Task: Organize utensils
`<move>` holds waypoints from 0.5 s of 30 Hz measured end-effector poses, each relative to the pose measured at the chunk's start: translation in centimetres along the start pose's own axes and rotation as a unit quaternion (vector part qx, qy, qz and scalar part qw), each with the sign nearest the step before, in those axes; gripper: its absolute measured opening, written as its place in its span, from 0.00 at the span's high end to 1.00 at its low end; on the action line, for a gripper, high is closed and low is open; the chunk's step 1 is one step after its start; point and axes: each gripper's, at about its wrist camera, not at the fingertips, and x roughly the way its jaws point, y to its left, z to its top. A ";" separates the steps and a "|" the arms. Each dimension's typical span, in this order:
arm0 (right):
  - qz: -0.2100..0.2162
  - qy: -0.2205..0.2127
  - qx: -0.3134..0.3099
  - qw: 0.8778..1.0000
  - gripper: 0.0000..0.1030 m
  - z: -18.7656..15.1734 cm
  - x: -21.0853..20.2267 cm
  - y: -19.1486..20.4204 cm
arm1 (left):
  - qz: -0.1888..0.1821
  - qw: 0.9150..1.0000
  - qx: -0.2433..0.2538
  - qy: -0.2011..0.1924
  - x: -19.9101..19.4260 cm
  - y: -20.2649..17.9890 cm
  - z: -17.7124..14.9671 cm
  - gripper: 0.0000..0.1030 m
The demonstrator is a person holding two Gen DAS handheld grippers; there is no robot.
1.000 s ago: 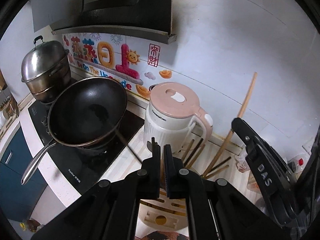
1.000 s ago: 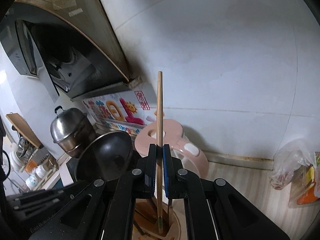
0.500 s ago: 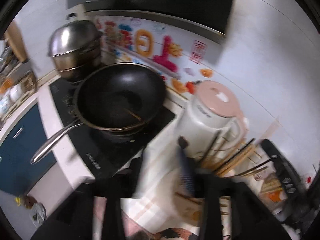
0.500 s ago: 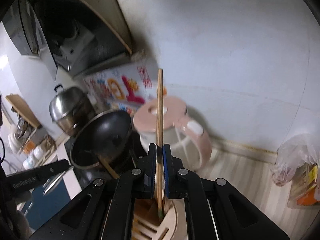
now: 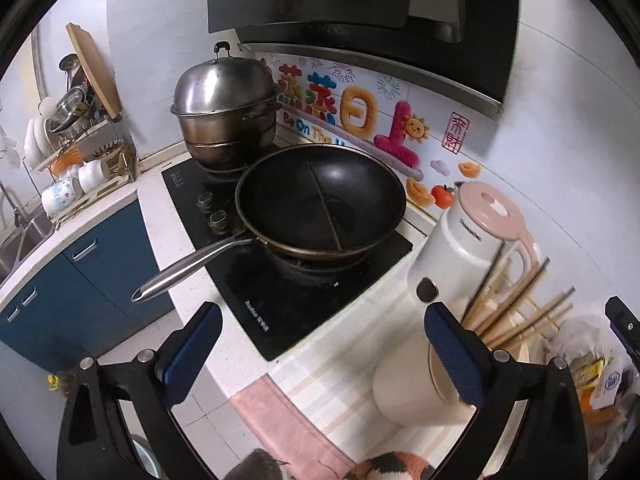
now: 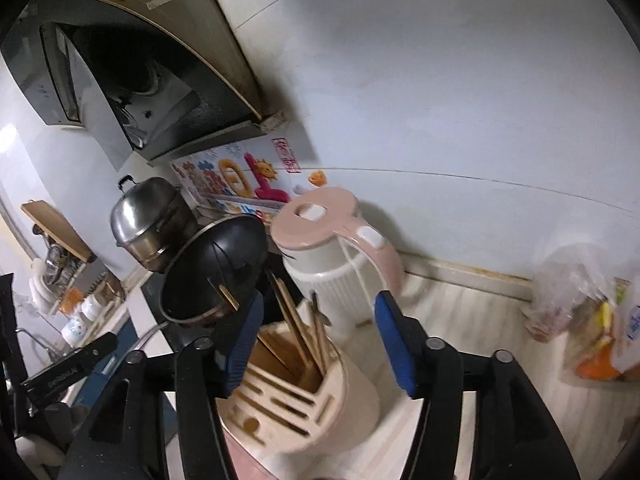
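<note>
Utensil holder [image 6: 320,396], cream, slotted top, stands on the striped surface [image 6: 472,320] just in front of the kettle [image 6: 340,264]; its base is cut off by the right tongs [image 6: 316,340]. Chopsticks [image 6: 298,334] stand tilted in its round well, bunched and overlapping, so an exact count is not possible; in the left view roughly seven sticks [image 5: 516,304] fan out to the right, lower ends hidden behind the tong finger. One more chopstick [image 5: 326,204] lies inside the wok [image 5: 320,200], end resting on the rim.

Right tongs: jaws opening, nothing pinched, holder and sticks seen between the blue pads [image 6: 394,344] without contact. Left tongs [image 5: 320,344]: jaws opening, spread wide, nothing between them but the surface and hob [image 5: 280,300].

Counts: one wok, one stacked steel steamer pot [image 5: 224,112], one kettle, one holder, two hob knobs [image 5: 212,210].

Writing: kettle brand on side [image 5: 472,232] too small to read; hob edge print [image 5: 256,314] blurred; wall sticker [image 5: 352,120] reads "Be On The" then is cut off by the wok, plus large Chinese characters; red seal unreadable. Bag of packets [image 6: 588,312] at right is blurred. Dish rack [image 5: 68,152] at far left, contents jumbled.
</note>
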 end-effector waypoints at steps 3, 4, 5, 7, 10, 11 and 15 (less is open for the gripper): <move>-0.029 0.003 -0.014 0.999 0.16 -1.1 -1.7 -0.1 | 0.005 1.000 0.011 -0.006 -2.0 -0.8 -1.4 0.00; -0.040 0.007 -0.022 0.999 0.12 -1.5 -2.3 -0.1 | 0.007 1.000 0.016 -0.007 -2.8 -1.2 -2.0 0.00; -0.051 0.010 -0.030 0.998 0.06 -1.8 -2.7 -0.2 | 0.010 1.000 0.018 -0.008 -3.4 -1.5 -2.5 0.00; -0.070 0.013 -0.048 0.996 0.04 -2.5 -4.0 -0.1 | 0.013 1.000 0.023 -0.014 -5.3 -2.3 -3.8 0.00; -0.086 0.015 -0.076 0.993 0.02 -3.6 -6.0 0.0 | 0.012 1.000 0.025 -0.015 -7.6 -3.2 -5.4 0.00; -0.087 0.016 -0.084 0.993 0.01 -4.0 -6.8 0.0 | 0.013 0.999 0.026 -0.016 -8.3 -3.6 -6.0 0.00; -0.095 0.007 -0.104 0.990 0.01 -5.2 -10.3 0.0 | 0.008 0.999 0.037 -0.025 -11.5 -4.7 -8.0 0.00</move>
